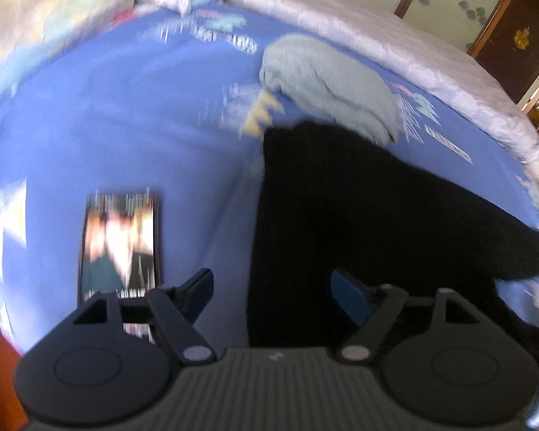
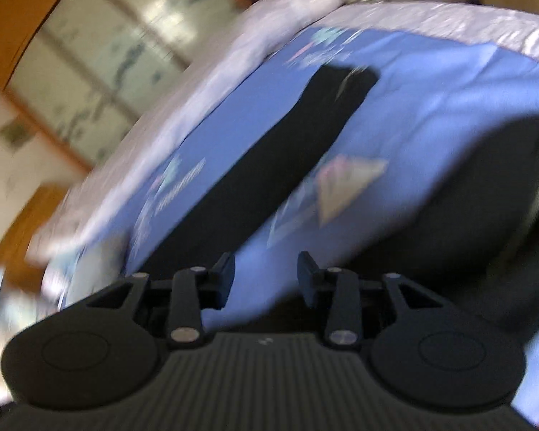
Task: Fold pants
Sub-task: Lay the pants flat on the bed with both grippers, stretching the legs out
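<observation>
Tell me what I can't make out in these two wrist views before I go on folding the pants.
- Left wrist: the near end of the black pants is hidden behind the left gripper body.
- Left wrist: the rectangular object on the blue sheet is smeared by motion blur; unidentifiable.
- Right wrist: the dark mass at right is blurred and cut by the edge.
- Right wrist: the pant leg near the right gripper is hidden below.

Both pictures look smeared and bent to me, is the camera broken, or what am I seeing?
Not broken. Left wrist view: motion streaks smear the blue bedsheet prints and the phone, while the left gripper stays sharp; the black pants show no detail. Right wrist view: heavier blur, tilted, the bed edge bowed by the fisheye lens; the right gripper stays crisp.
</observation>
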Demonstrator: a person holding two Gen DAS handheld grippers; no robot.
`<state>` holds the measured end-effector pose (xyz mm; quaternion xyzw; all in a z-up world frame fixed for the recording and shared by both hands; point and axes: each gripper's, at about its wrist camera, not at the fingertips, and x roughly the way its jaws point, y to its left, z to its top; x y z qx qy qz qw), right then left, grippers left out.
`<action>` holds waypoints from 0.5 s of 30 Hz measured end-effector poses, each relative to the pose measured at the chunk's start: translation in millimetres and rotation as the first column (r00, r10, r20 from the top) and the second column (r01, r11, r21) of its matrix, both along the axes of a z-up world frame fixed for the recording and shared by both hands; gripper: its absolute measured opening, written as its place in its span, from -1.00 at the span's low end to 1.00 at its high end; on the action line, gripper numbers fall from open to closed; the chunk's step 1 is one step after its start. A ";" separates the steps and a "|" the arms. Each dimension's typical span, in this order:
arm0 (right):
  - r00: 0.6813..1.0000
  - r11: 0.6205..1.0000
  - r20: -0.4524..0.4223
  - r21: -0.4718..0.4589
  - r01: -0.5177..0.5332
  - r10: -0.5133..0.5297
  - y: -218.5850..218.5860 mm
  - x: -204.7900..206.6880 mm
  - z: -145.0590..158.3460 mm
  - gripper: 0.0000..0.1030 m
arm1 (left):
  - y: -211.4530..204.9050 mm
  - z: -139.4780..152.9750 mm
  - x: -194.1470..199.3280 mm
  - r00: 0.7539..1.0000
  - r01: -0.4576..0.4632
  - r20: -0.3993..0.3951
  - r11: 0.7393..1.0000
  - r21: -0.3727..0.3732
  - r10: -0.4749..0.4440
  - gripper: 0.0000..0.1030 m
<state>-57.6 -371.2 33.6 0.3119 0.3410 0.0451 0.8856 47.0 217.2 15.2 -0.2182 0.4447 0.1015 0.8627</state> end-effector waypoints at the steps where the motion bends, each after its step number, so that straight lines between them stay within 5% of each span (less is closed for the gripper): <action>1: 1.000 1.000 0.001 -0.009 -0.028 0.028 10.3 -5.2 -0.1 -0.19 | -1.5 -4.3 -9.9 1.000 0.002 -0.002 0.999 -0.035 -0.002 0.52; 6: 0.990 0.989 -0.034 0.068 -0.133 0.136 51.8 -27.1 -16.6 -0.19 | -6.9 -36.6 -30.8 0.999 -0.022 -0.042 0.972 -0.234 0.012 0.59; 12: 0.978 0.980 -0.062 0.052 -0.194 0.197 79.7 -23.3 -17.0 -0.19 | 4.7 -67.6 -2.7 0.994 -0.106 -0.070 0.869 -0.484 0.083 0.88; 15: 0.982 0.983 -0.059 0.031 -0.179 0.181 74.7 -22.0 -11.8 -0.19 | 8.3 -82.1 18.5 0.987 -0.159 -0.102 0.817 -0.554 0.123 0.84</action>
